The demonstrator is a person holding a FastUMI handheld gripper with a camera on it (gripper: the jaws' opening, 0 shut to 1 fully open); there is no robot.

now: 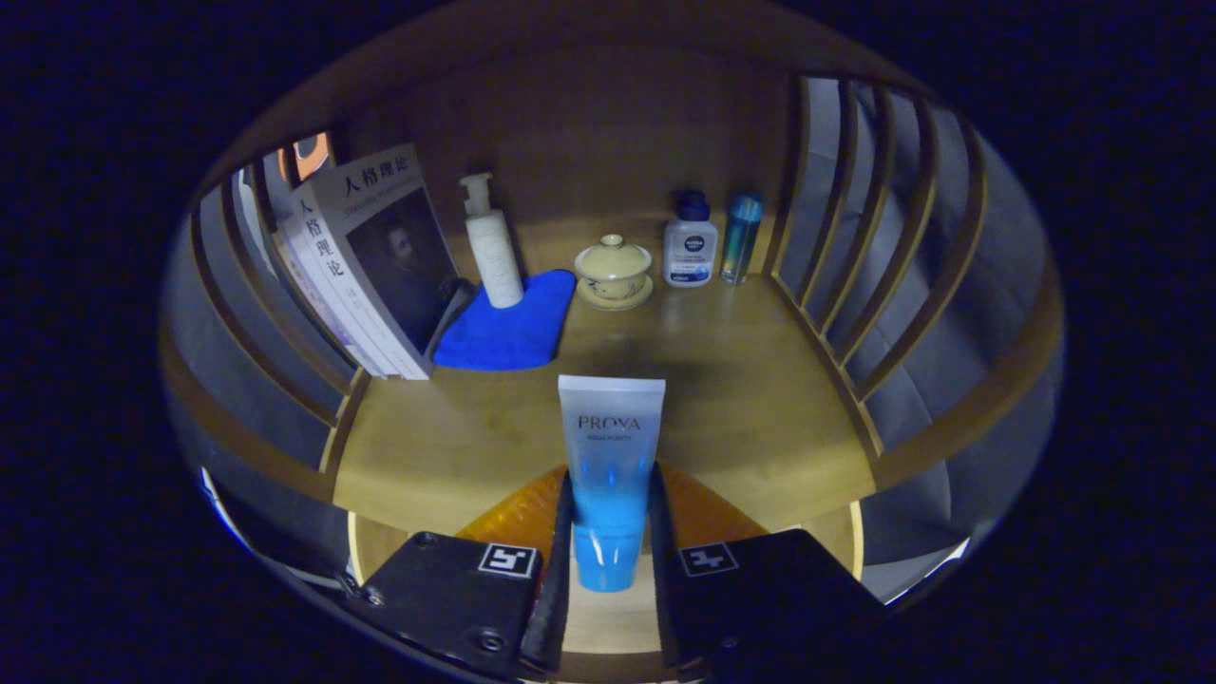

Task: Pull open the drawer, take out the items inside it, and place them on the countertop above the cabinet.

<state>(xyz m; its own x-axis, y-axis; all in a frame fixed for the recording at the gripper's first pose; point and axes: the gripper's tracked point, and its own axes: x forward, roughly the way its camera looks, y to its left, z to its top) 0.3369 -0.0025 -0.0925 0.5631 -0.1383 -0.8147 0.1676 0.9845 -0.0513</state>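
Observation:
My gripper [608,518] is shut on a blue and white tube [610,456], cap end down, with a finger pressing on each side of its lower half. The tube stands upright over the front edge of the wooden countertop [750,399]. An orange surface [518,513] shows below and behind the fingers, on both sides of the tube.
At the back of the countertop stand a white pump bottle [492,242] on a blue cloth [513,328], a lidded tea cup on a saucer [614,271], a white bottle [690,249] and a slim blue bottle [740,237]. Books [375,261] lean at the left. Slatted wooden rails [860,247] close both sides.

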